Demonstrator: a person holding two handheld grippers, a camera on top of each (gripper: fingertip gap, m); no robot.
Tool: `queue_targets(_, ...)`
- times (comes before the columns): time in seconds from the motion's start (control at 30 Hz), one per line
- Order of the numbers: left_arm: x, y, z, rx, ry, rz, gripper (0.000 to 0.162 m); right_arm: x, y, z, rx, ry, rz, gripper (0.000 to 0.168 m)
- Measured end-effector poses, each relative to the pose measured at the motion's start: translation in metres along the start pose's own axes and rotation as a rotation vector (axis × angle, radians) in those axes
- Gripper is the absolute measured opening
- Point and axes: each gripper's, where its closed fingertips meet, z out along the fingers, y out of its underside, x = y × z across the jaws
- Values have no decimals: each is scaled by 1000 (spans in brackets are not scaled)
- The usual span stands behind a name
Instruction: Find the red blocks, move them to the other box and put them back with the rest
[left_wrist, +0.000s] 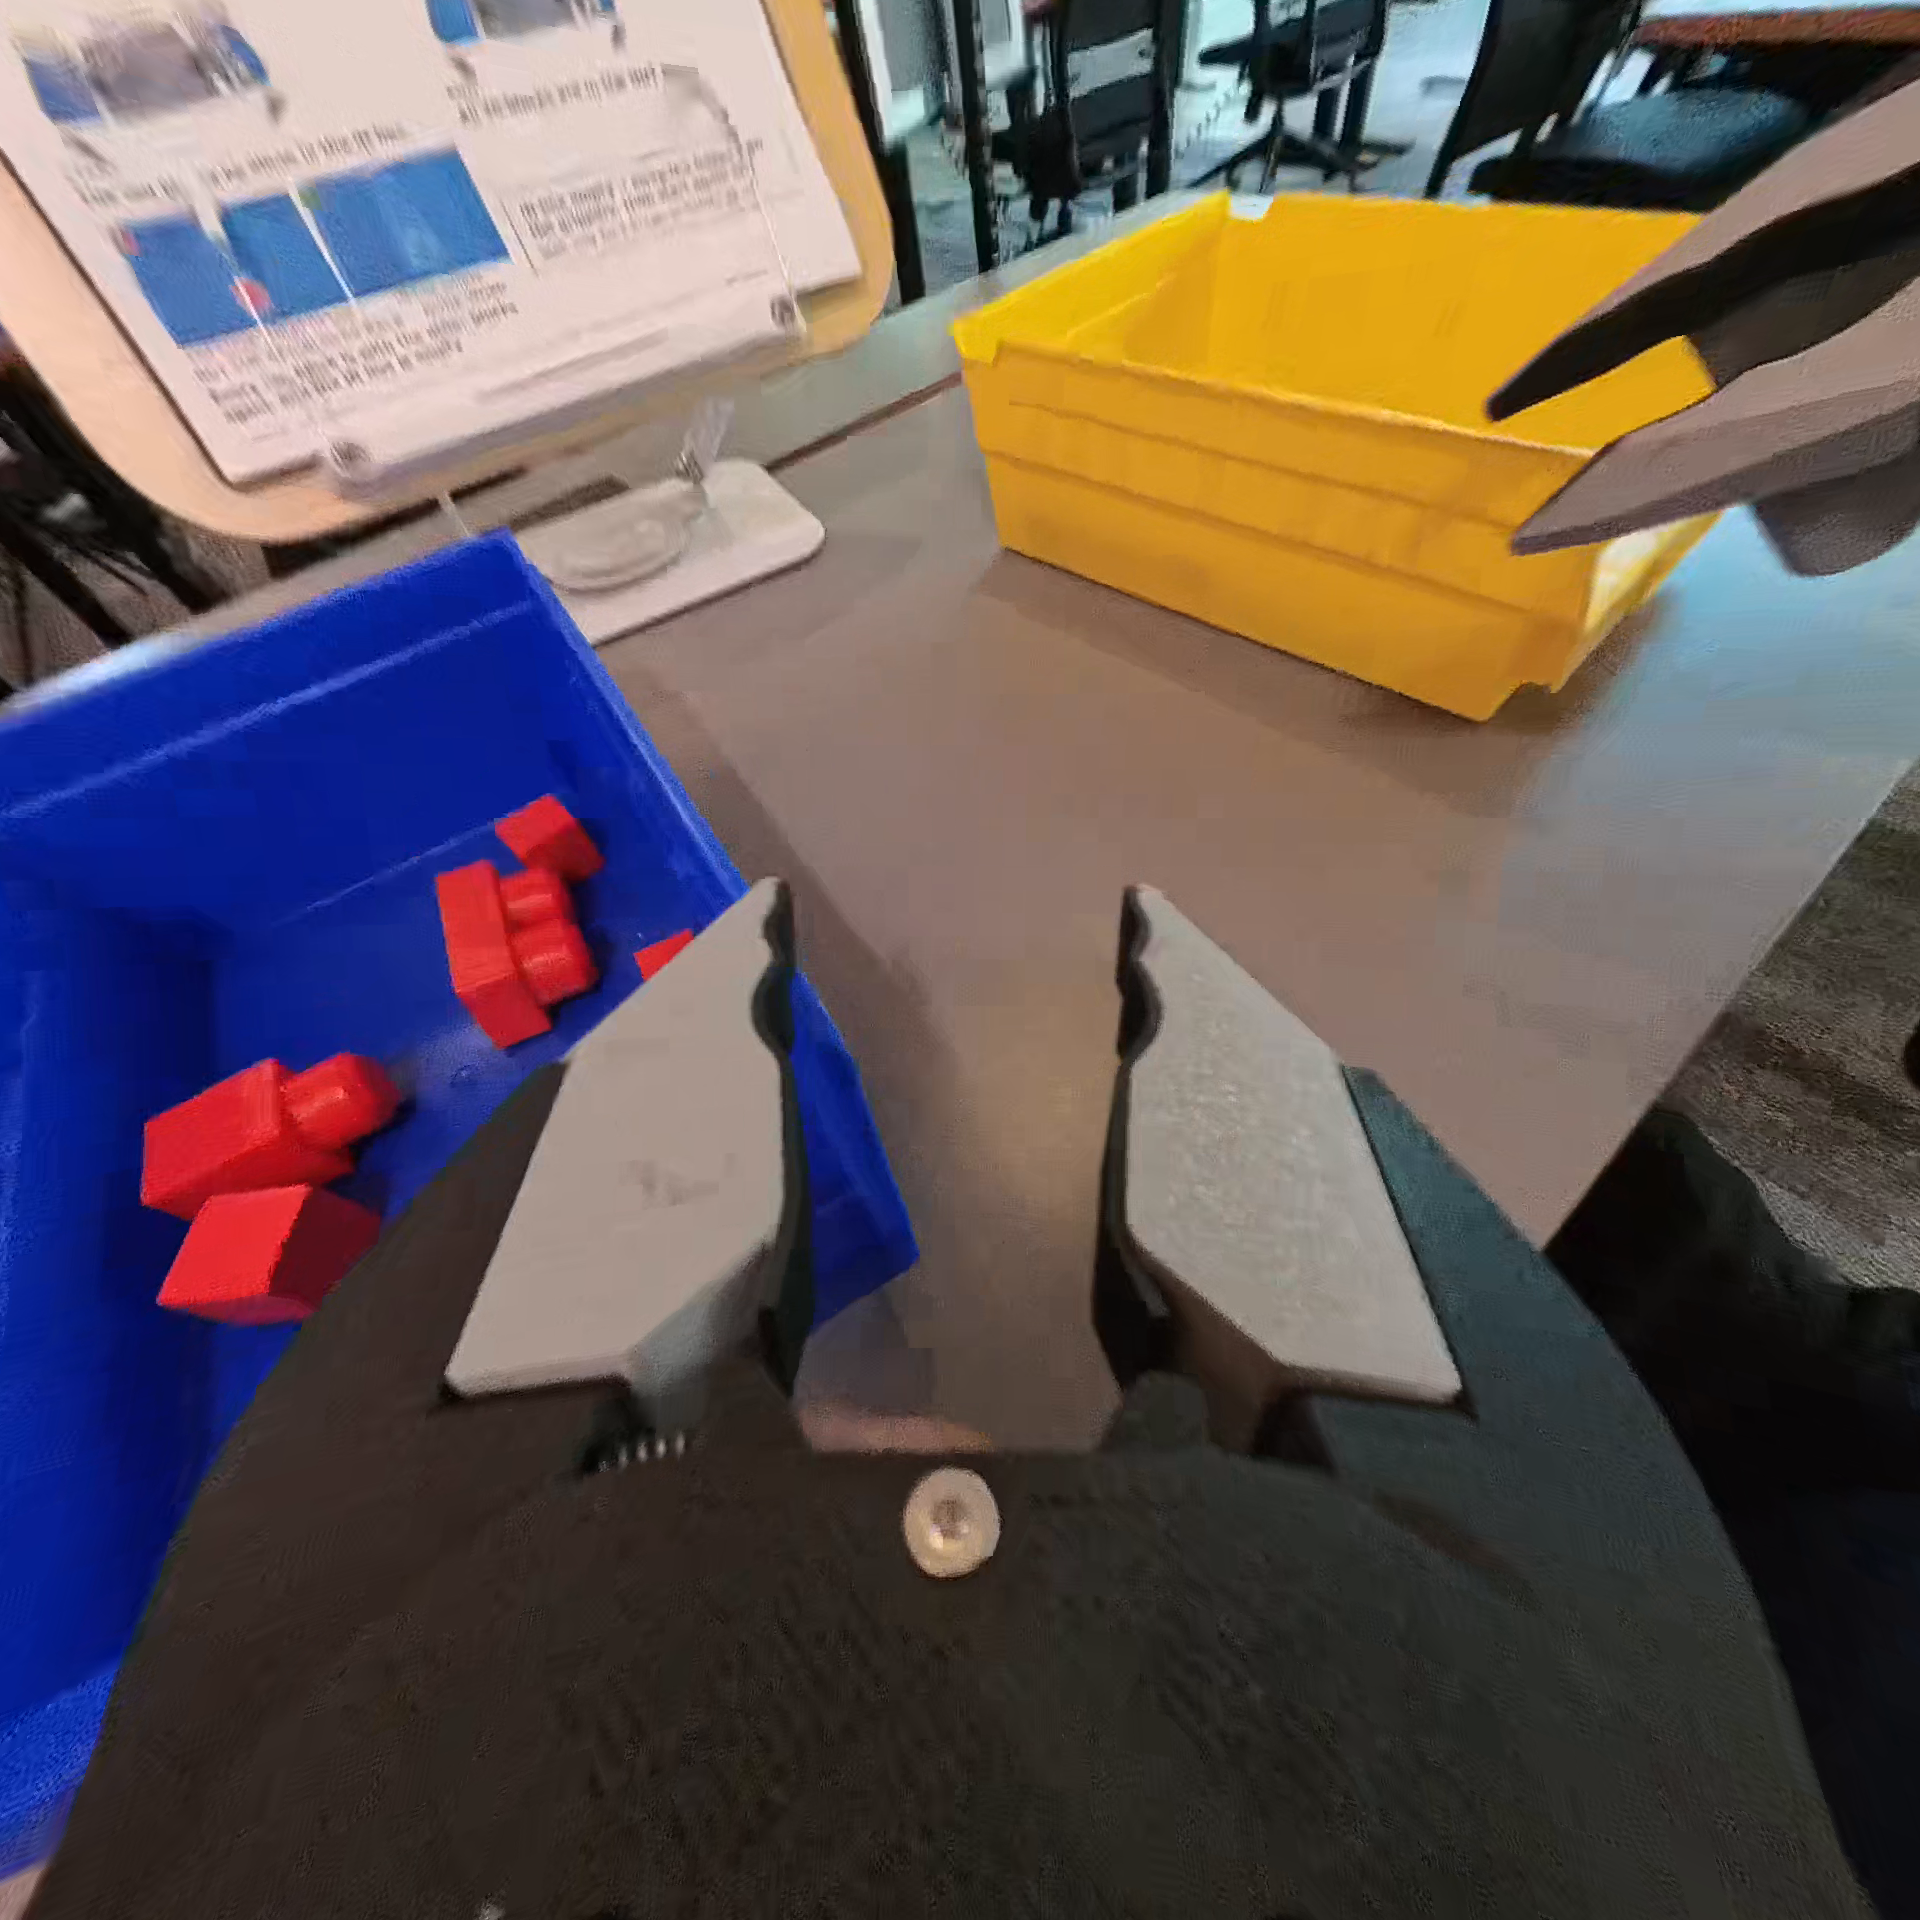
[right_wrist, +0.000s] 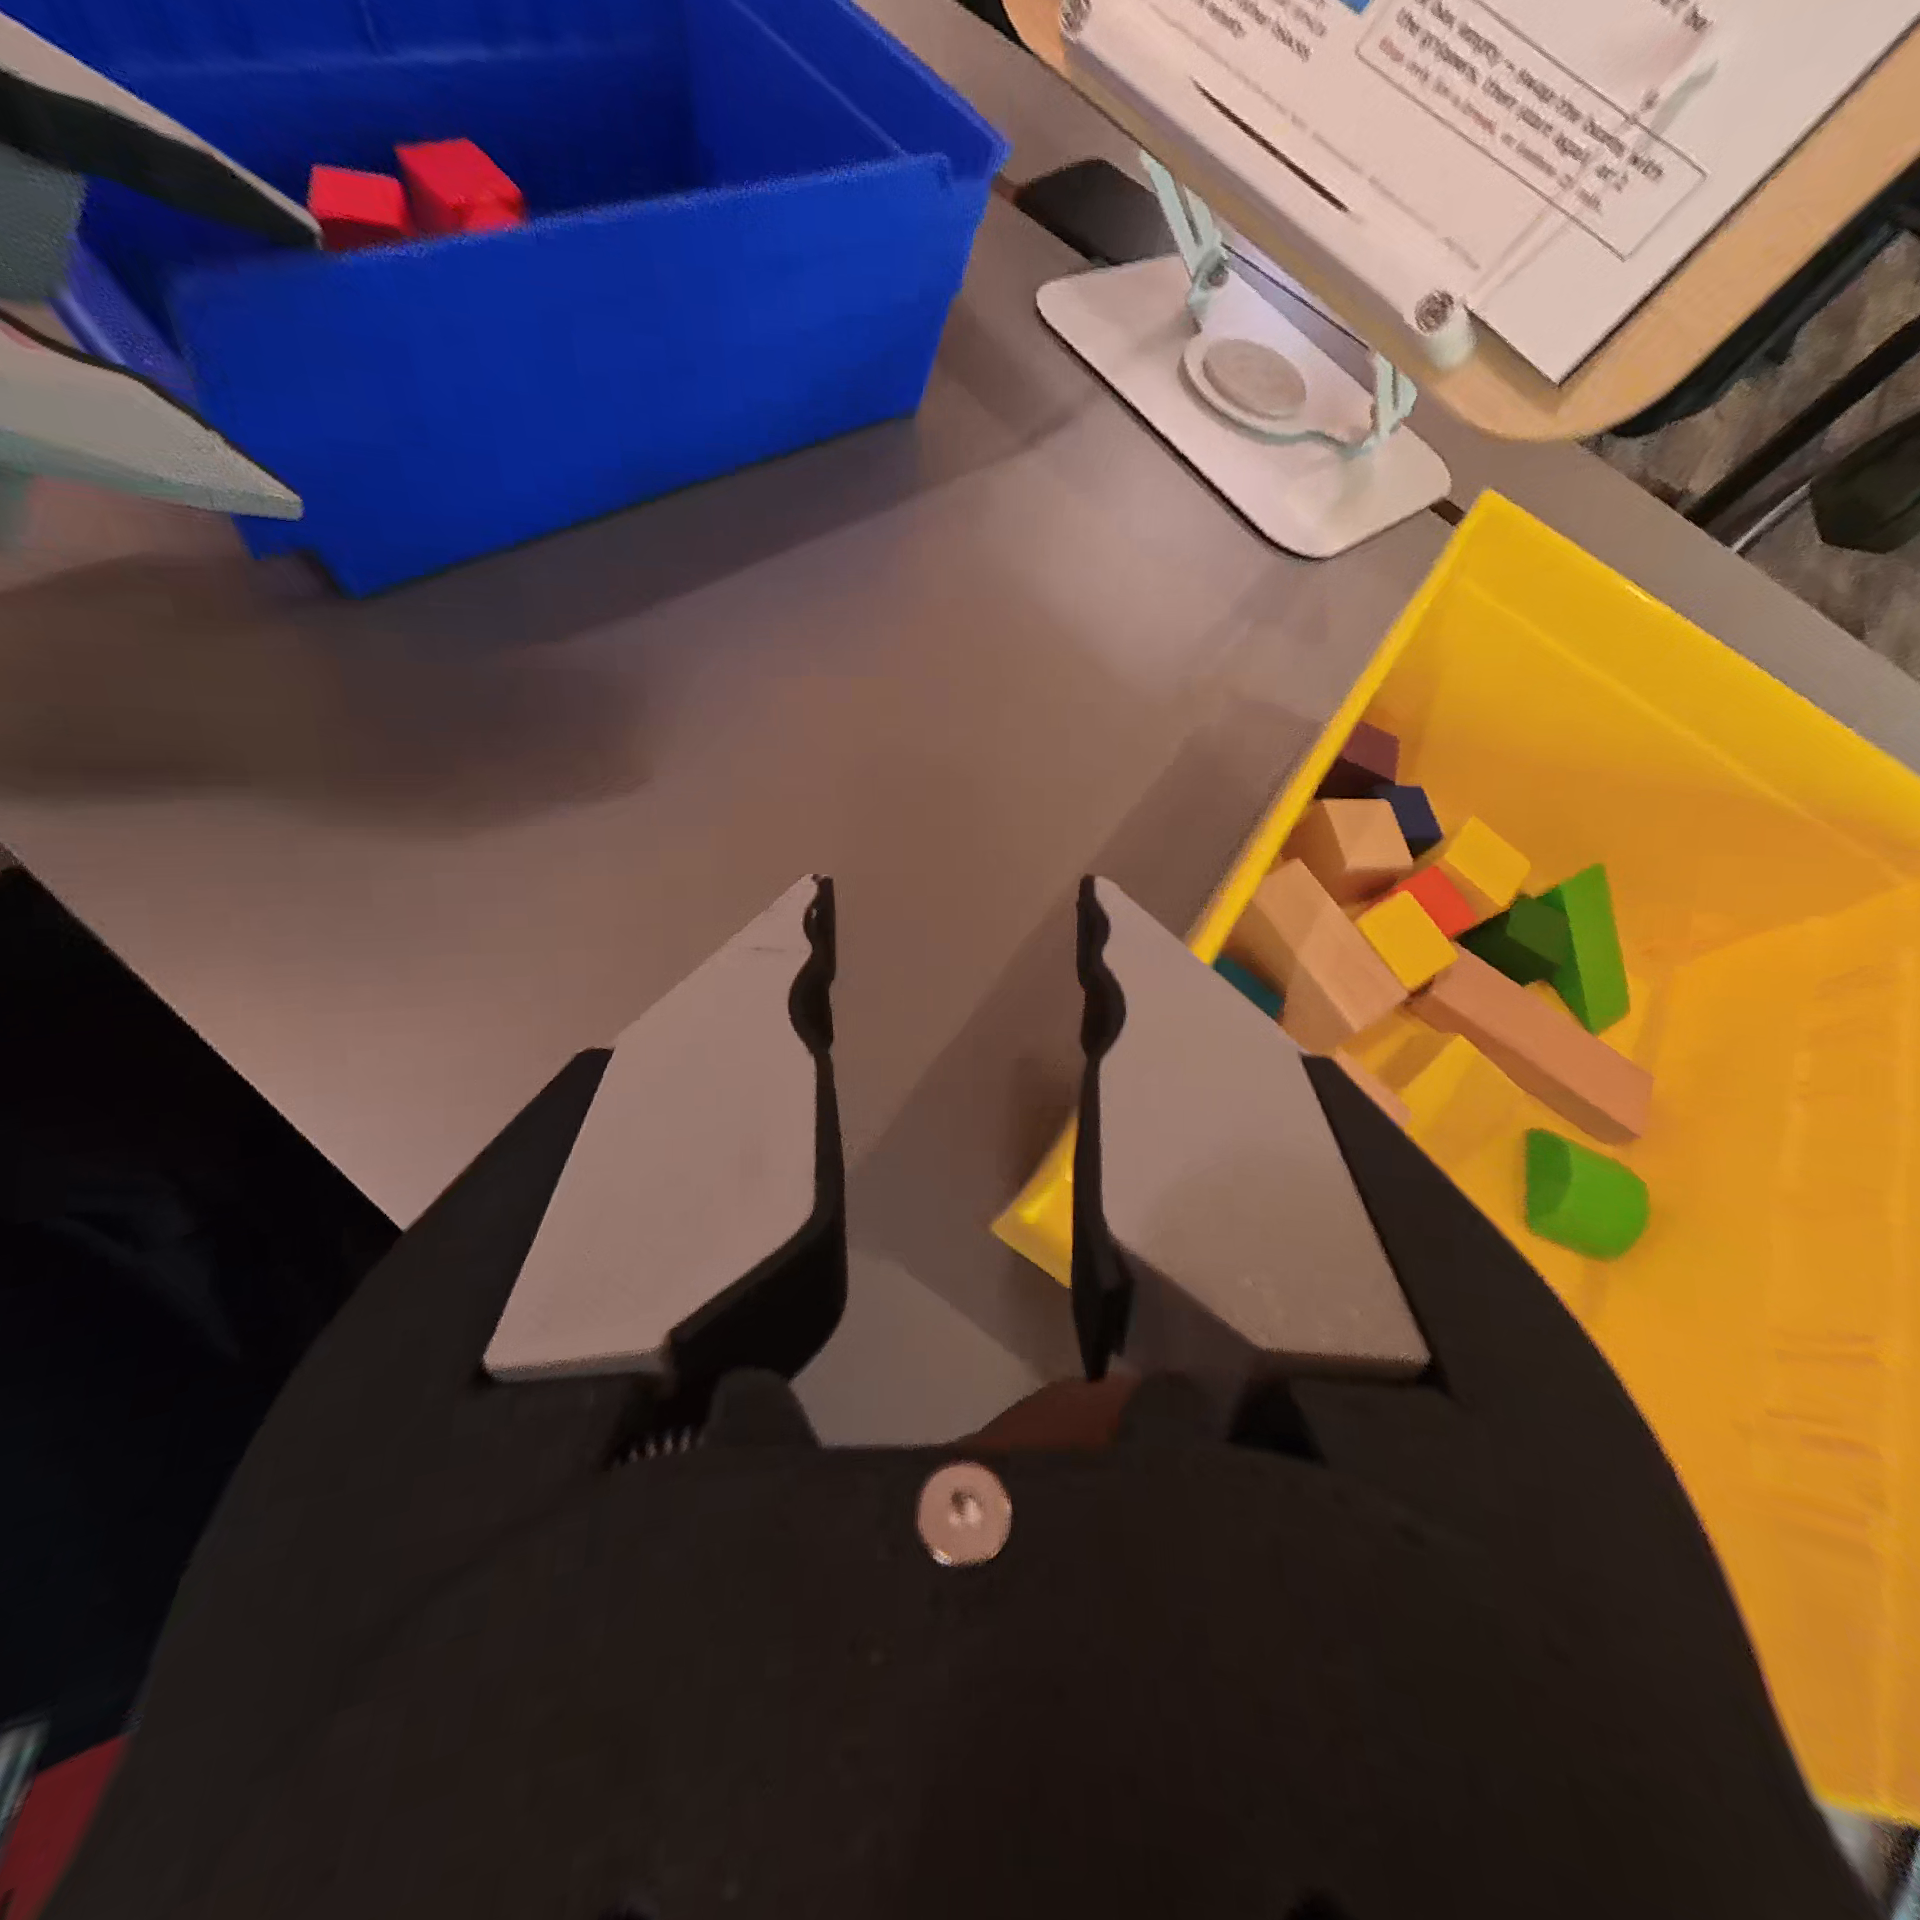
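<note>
on the left stood the blue plastic bin (left_wrist: 312, 727), and the red blocks (left_wrist: 509, 945) lay loose on its floor, some with round studs, one pair stacked near the front corner and another cluster farther back. in the right wrist view only two of them showed above the bin's near wall. the left gripper (left_wrist: 951, 914) hovered just beside that bin's right wall, over the bare grey table top (left_wrist: 1143, 831); its grey fingers stood well apart and nothing lay between them. behind the bins, a white sheet on a clear stand with a flat white base (left_wrist: 665, 530) leaned back toward the table edge. farther right, the right gripper (right_wrist: 951, 904) hung above the table between the two bins, its jaws parted by a moderate gap and empty. at the far right sat the yellow plastic bin (right_wrist: 1558, 665), holding a jumble of wooden blocks (right_wrist: 1455, 935) in plain wood, yellow, green, blue and dark purple, with one small red block (right_wrist: 1439, 902) wedged among them, touching a yellow cube.
</note>
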Motion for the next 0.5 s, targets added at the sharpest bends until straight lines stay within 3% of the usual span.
queue_targets(0.13,-53,-43,-46,146,-123,-7,56,-2,-19,6,40,-23,17,44)
queue_targets(0.23,-110,-46,-68,170,-261,-33,52,-4,-31,11,79,-62,32,42)
queue_targets(0.37,-138,-20,-52,55,-200,-64,54,1,-32,20,72,-83,-10,41)
queue_targets(0.5,-155,0,-23,-95,-199,61,54,11,-36,26,75,-124,-27,41)
